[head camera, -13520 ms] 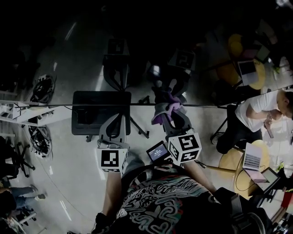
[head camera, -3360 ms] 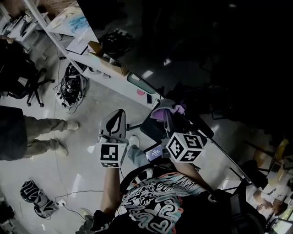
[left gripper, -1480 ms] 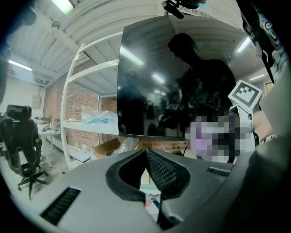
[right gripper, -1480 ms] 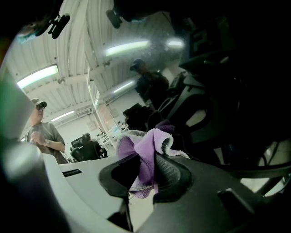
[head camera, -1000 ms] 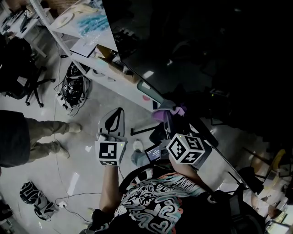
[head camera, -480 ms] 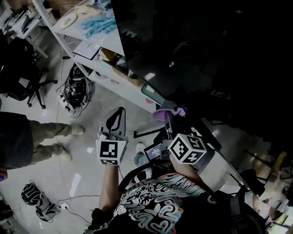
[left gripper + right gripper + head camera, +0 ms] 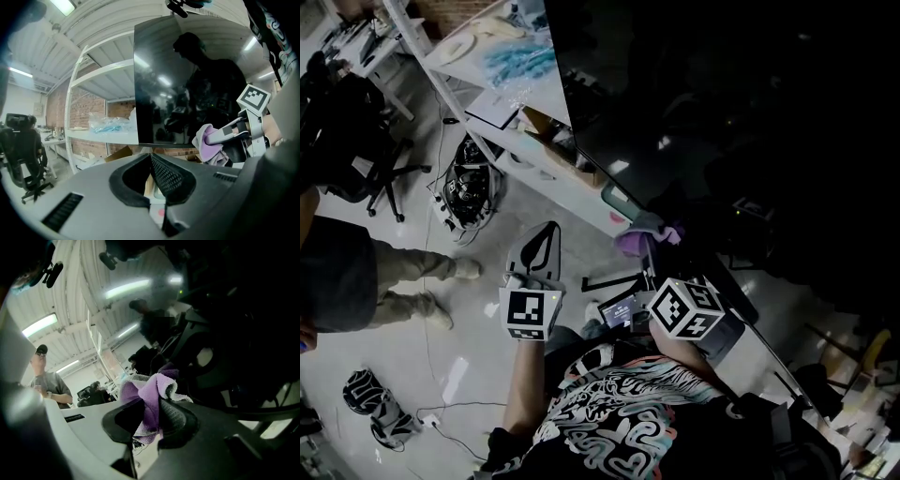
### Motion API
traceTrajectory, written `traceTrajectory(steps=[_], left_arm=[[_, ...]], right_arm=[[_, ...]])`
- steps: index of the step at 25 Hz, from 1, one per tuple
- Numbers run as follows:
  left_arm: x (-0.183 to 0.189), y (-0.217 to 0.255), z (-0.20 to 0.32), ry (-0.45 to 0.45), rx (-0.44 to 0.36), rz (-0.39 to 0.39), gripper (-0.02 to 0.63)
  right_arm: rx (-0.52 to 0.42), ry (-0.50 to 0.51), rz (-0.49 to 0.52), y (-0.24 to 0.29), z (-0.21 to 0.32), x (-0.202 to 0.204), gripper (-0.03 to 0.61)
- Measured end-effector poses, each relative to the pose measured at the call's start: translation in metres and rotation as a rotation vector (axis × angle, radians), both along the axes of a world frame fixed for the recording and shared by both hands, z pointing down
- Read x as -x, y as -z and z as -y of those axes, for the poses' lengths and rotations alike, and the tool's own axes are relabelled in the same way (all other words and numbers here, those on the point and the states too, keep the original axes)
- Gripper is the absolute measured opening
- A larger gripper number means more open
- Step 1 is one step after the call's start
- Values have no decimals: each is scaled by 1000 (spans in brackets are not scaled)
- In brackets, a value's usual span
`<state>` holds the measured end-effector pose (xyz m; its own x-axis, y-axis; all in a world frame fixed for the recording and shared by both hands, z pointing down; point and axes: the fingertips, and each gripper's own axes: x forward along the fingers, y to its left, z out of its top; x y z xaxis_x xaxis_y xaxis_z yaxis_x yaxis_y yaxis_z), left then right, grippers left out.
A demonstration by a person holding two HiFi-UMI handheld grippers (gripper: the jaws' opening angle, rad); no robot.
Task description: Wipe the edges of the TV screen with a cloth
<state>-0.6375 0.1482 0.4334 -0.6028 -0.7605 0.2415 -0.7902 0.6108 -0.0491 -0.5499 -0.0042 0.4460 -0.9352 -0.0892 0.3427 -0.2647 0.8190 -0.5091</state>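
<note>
My right gripper (image 7: 151, 404) has its jaws clamped on the cloth (image 7: 140, 387). It is a soft, fuzzy purple rag with a pale grey edge, bunched into folds that bulge past the jaw tips. Just ahead of those jaws, the wad sits at the bottom edge of the TV screen (image 7: 722, 112), a flat, glossy black panel mirroring ceiling lights. My left gripper (image 7: 151, 159) has its mesh-textured black jaws pressed together on nothing, short of the screen, with the cloth off to their right.
</note>
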Motion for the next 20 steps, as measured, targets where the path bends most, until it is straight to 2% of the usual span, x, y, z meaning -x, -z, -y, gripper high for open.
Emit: traceTrajectory(steps=[10, 20], left_arm=[[0, -3, 0, 5, 8, -3, 18], [17, 2, -21, 24, -4, 5, 18]], right_arm=[[30, 2, 14, -2, 0, 6, 107], [34, -17, 20, 0, -8, 21, 107]])
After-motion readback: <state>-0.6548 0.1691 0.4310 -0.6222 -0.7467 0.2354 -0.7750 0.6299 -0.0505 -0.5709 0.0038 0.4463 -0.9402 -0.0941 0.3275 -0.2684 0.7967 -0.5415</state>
